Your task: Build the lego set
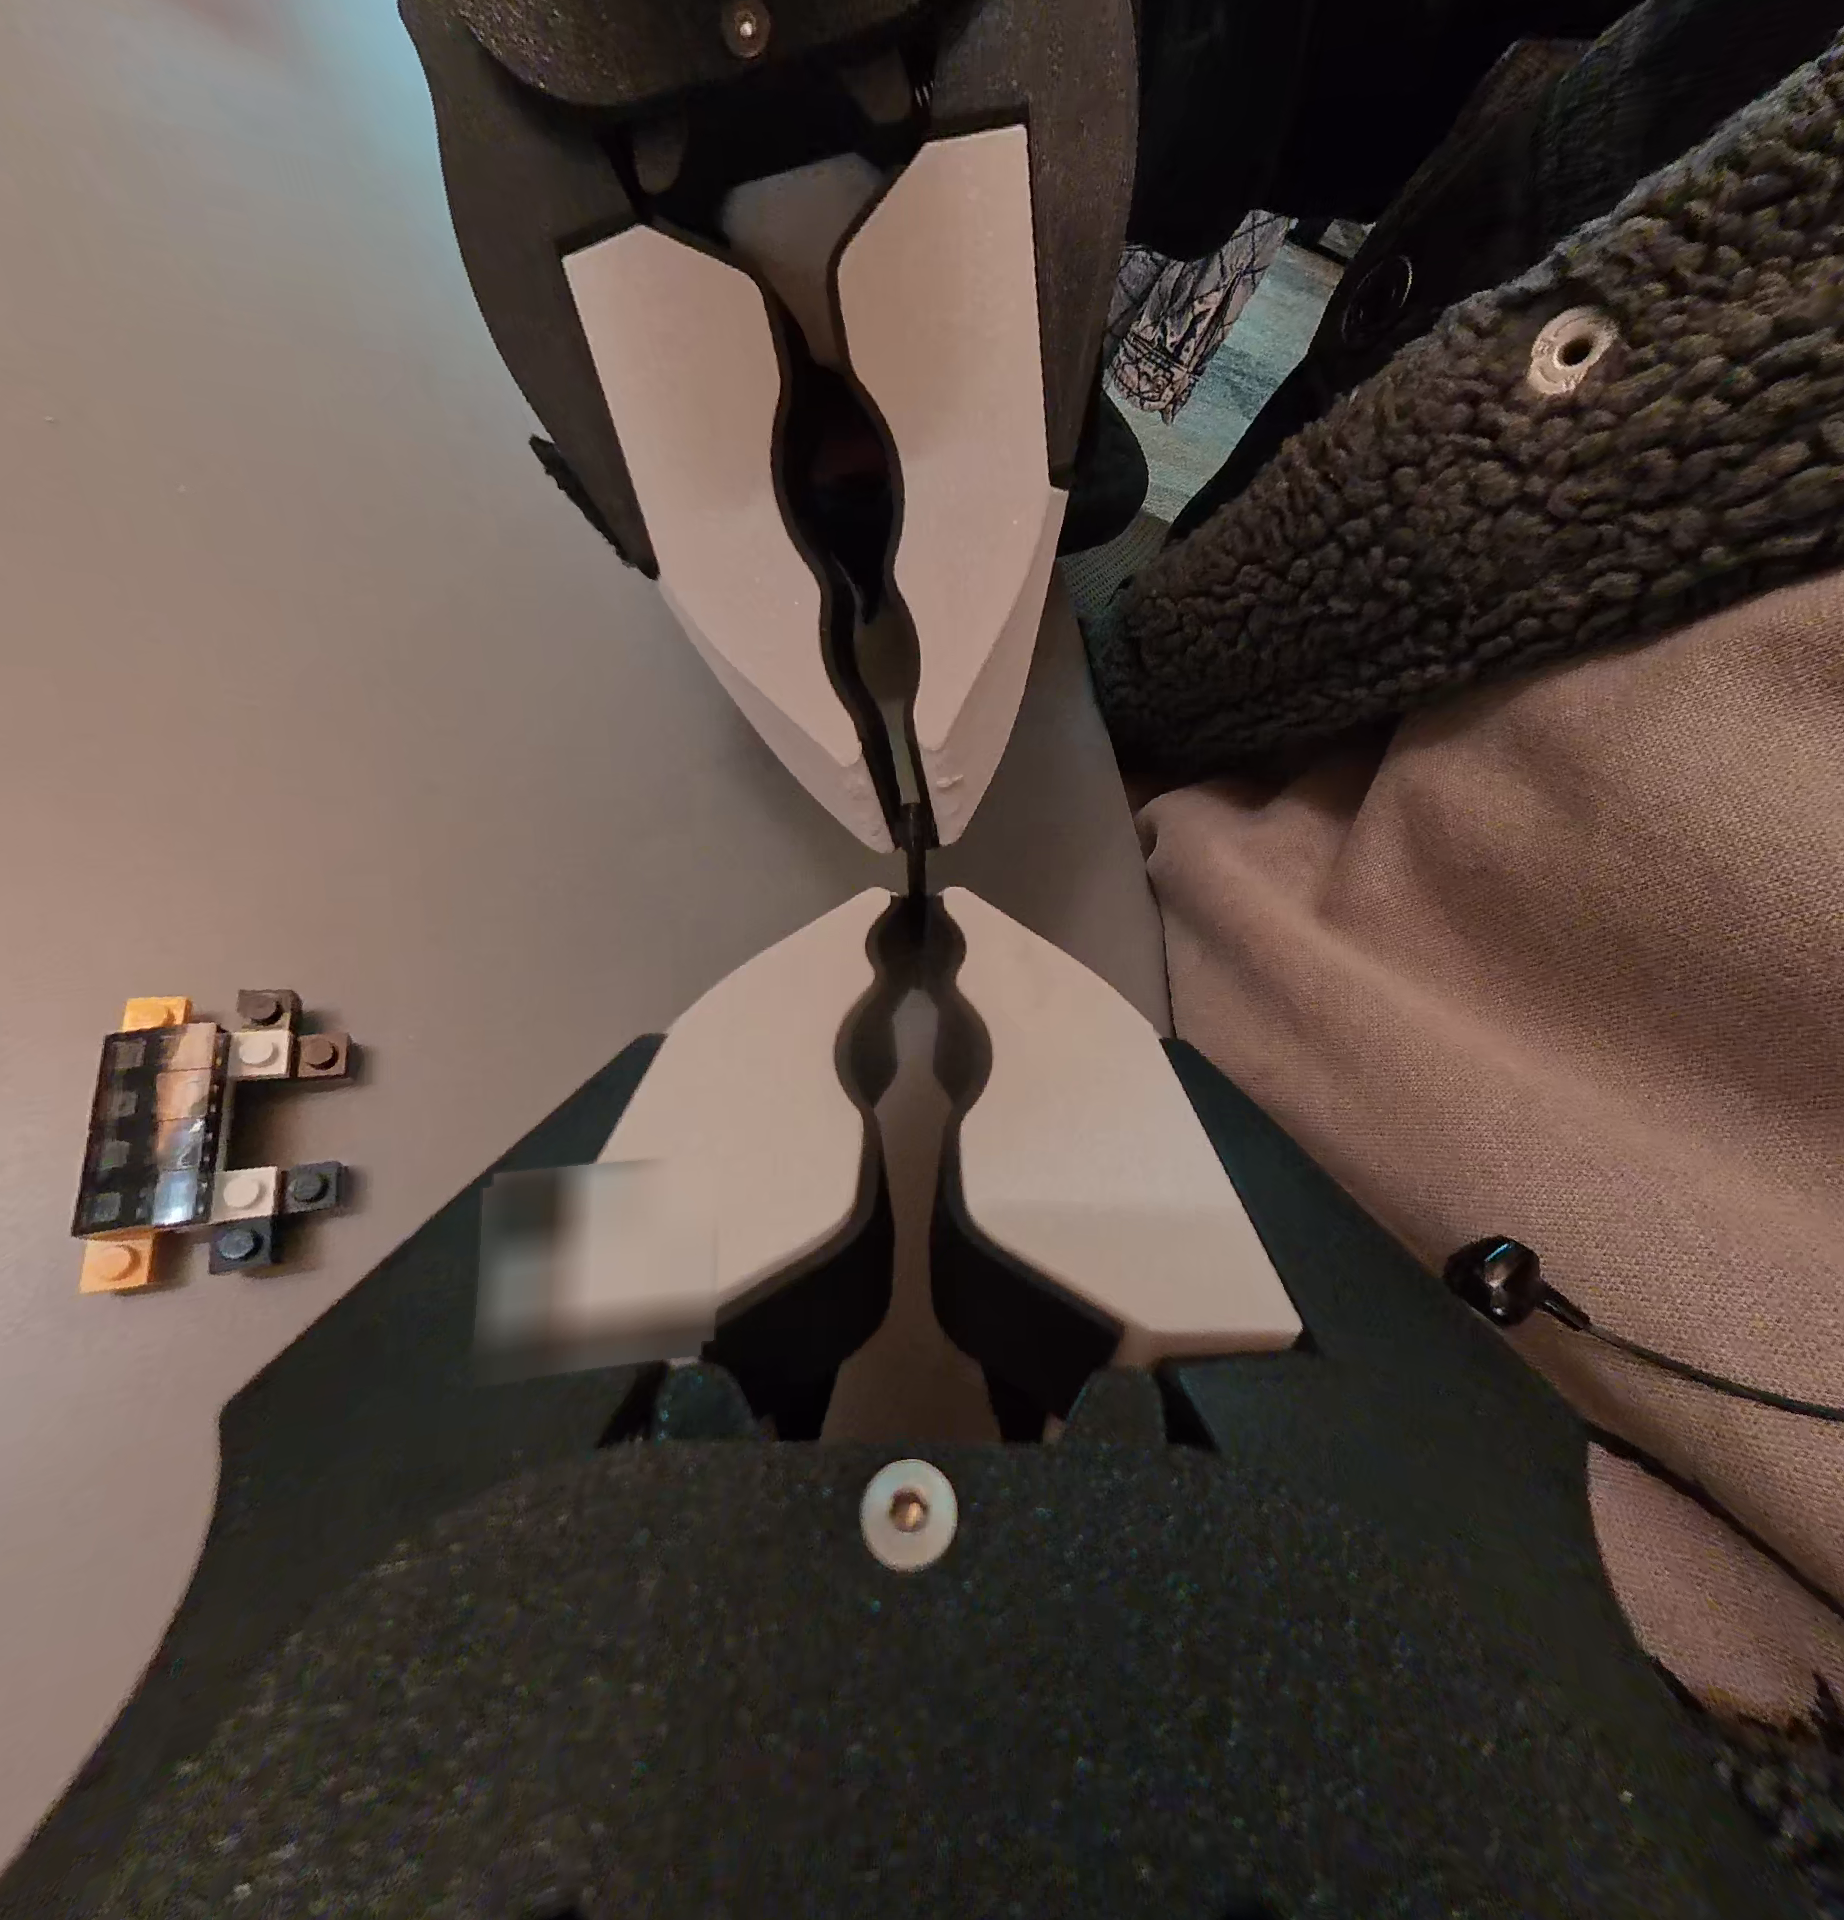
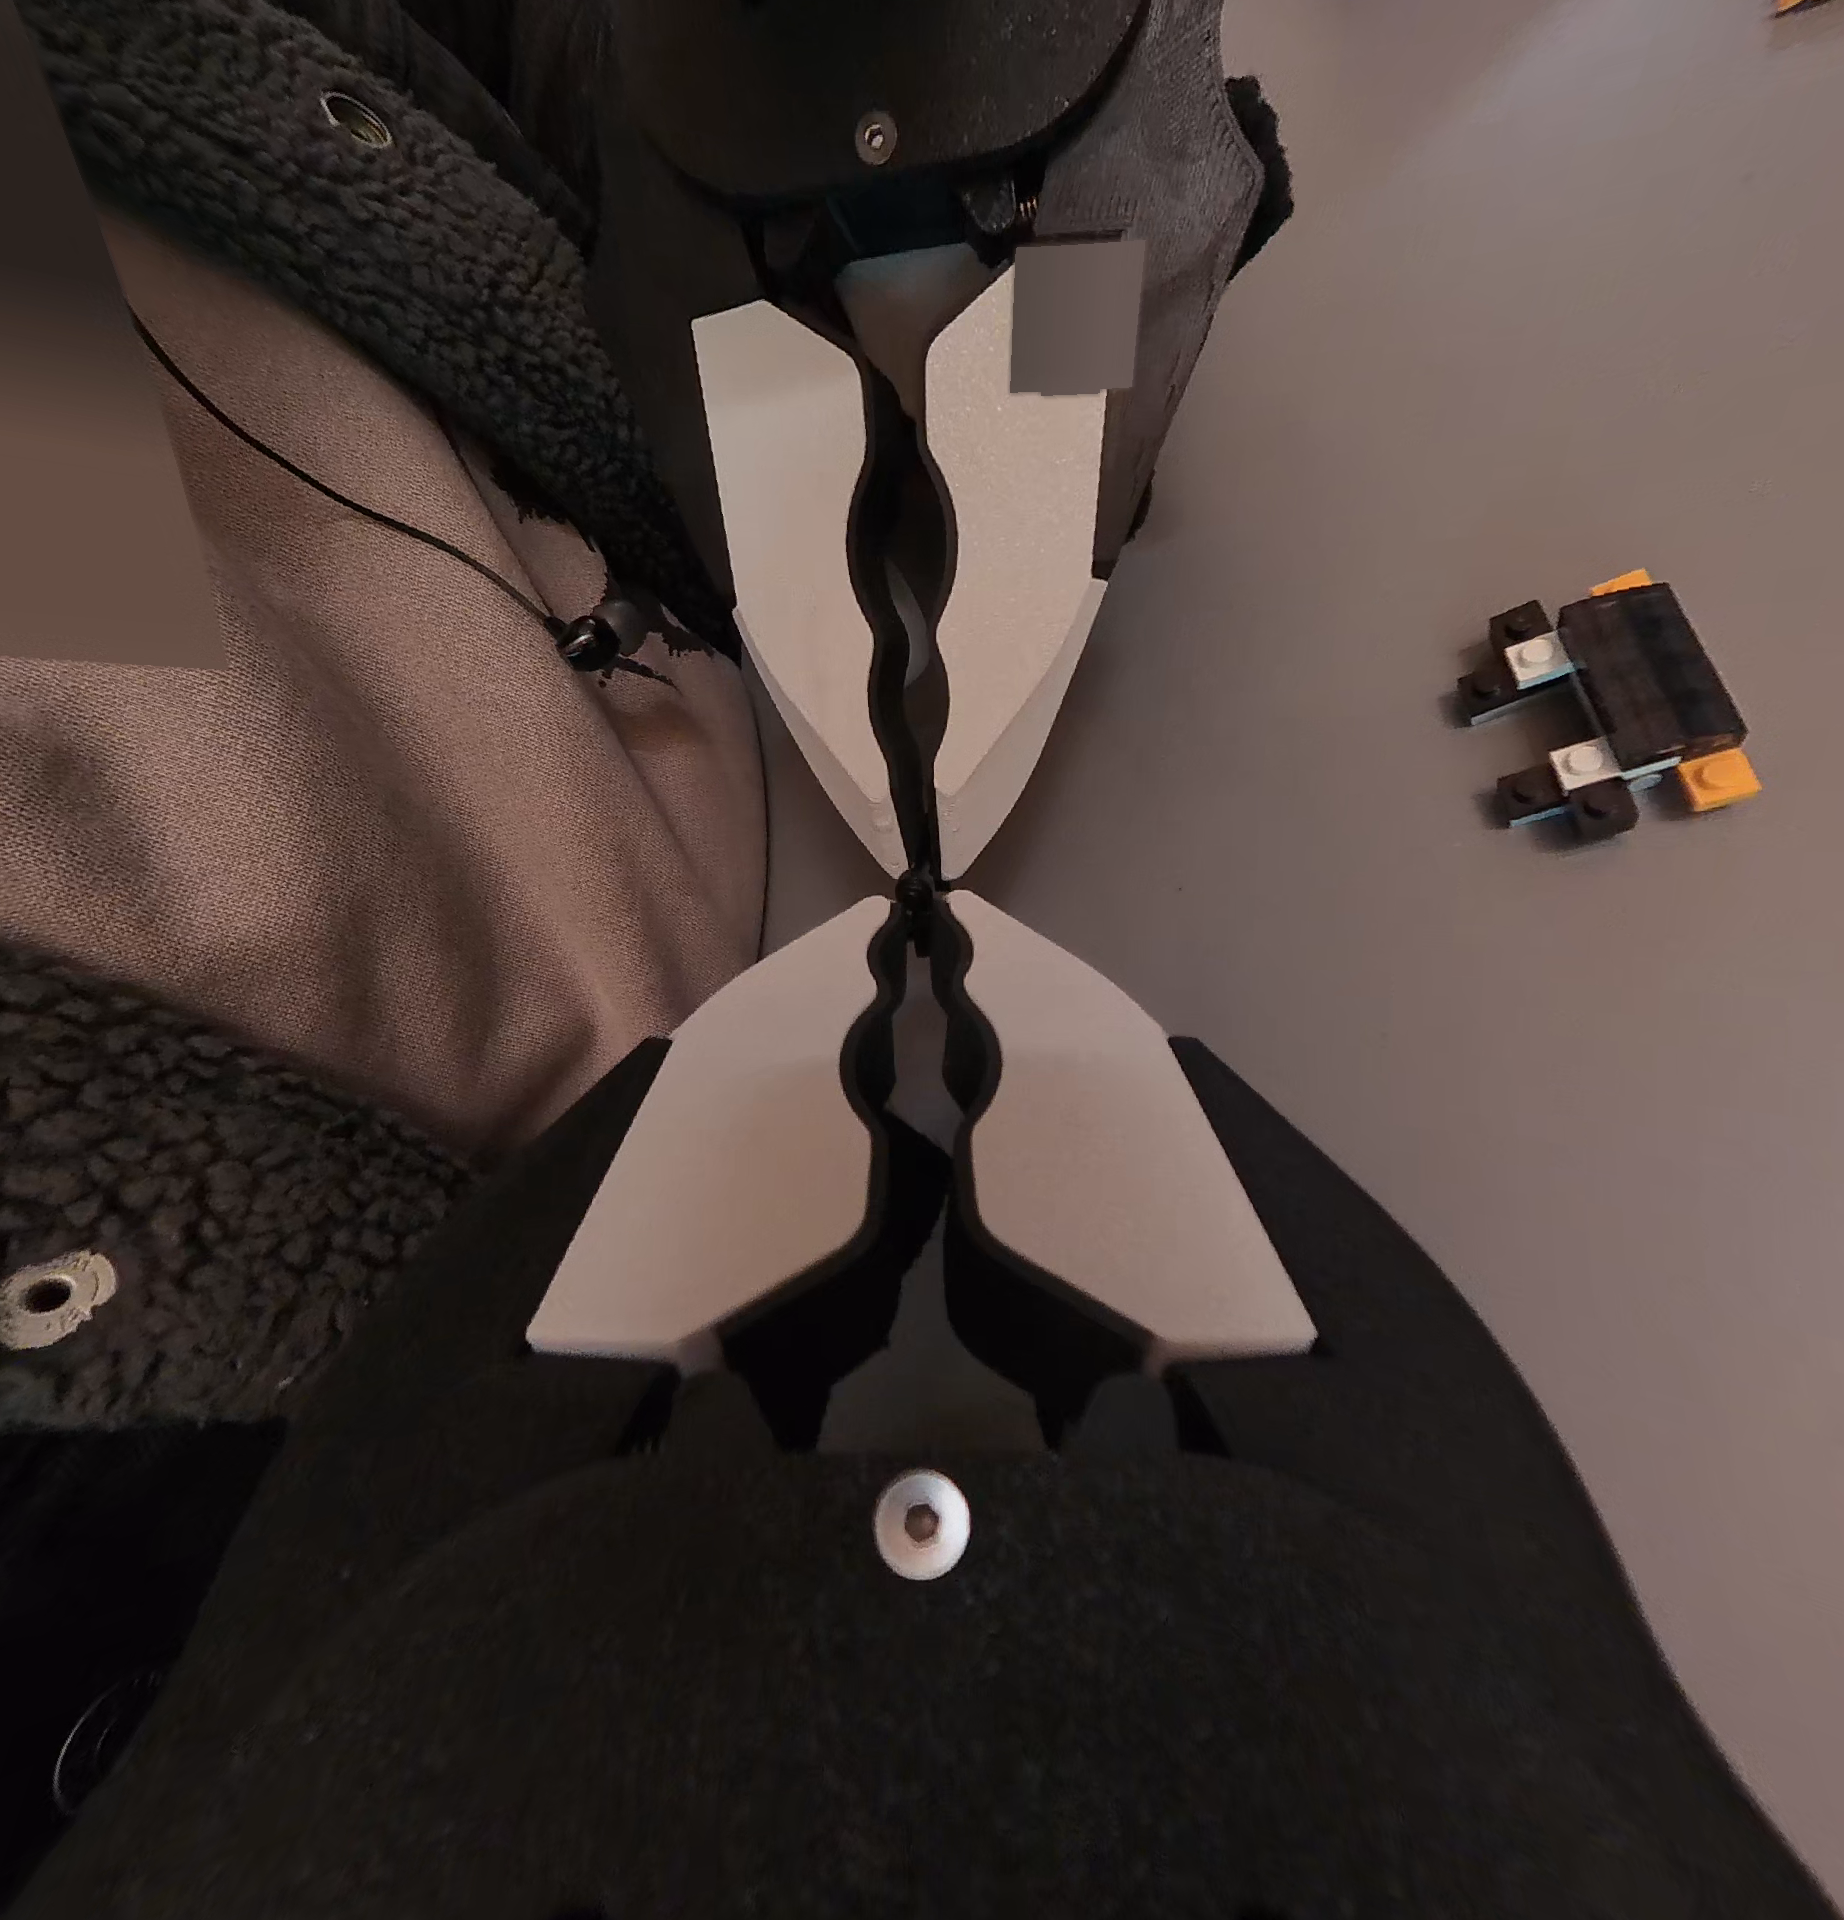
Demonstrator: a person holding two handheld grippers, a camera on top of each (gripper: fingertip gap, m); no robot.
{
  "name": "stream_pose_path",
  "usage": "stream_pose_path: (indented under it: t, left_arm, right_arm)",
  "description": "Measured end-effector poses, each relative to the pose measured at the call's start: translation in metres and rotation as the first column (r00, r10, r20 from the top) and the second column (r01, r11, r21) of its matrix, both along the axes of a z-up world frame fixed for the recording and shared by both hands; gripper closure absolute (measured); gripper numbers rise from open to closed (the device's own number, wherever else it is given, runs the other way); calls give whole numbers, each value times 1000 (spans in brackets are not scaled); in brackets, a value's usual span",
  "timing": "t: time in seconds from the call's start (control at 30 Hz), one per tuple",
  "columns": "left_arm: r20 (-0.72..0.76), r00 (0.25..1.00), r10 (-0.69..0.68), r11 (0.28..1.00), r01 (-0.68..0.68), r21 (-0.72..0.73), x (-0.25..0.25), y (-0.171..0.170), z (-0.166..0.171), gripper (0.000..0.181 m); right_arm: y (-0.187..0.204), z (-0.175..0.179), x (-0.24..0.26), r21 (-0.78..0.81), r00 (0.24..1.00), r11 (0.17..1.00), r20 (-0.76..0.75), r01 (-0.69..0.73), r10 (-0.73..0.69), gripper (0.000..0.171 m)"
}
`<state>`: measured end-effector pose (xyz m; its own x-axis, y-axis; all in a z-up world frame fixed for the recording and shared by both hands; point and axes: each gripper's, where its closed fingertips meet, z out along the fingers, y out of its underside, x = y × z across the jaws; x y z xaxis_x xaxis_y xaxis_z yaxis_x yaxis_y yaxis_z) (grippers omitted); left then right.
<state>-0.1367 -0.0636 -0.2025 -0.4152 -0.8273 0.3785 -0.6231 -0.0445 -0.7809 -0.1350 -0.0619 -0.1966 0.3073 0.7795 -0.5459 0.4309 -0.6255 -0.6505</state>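
Both pairs of fingers are meeting tip to tip, the left gripper [image 1: 910,906] and the right gripper [image 2: 916,914] each pinching opposite ends of one small black piece [image 1: 912,854] held above the tabletop [image 1: 274,623]. Well off to the left of the left fingers, the partly built lego set [image 1: 206,1132] is lying flat, black and grey plates with orange tabs at its ends. My judgement: one pair should be keeping firm while the other is easing off, so the tiny part is not twisting or dropping before reaching the model.
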Motion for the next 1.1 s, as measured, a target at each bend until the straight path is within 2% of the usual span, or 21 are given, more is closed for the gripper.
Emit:
stream_pose_path:
  t: [0.47, 0.57, 0.63, 0.7, 0.83, 0.97, 1.1]
  left_arm:
    - [-5, 1000, 0, 1000, 0, -12, 0, 0, 0, 180]
    - [4, 1000, 4, 999, -4, -34, 0, 1, 3, 180]
    - [-7, 1000, 10, 999, -11, -43, -2, 6, 1, 179]
    - [-16, 1000, 9, 989, -11, -150, -4, 9, 5, 179]
    - [-28, 1000, -2, 900, -10, -435, -6, 17, 15, 179]
    - [-21, 1000, -8, 770, -8, -638, -6, 23, 28, 180]
    - [-8, 999, -32, 656, 15, -755, -6, 22, 41, 179]
  right_arm:
    - [0, 0, 0, 13, 1000, 1000, 7, 7, -7, 167]
    - [1, 4, 1, -3, 999, 1000, -37, 5, -5, 166]
    - [4, 8, 7, 48, 998, 999, -59, 7, -4, 154]
    - [9, 15, 13, 137, 997, 990, -72, 31, -21, 150]
    - [12, 14, 14, 385, 999, 923, 36, 2, -17, 144]
    - [18, 20, 7, 475, 999, 879, 9, 36, -46, 141]
    - [23, 30, 2, 557, 999, 830, 1, 41, -50, 140]
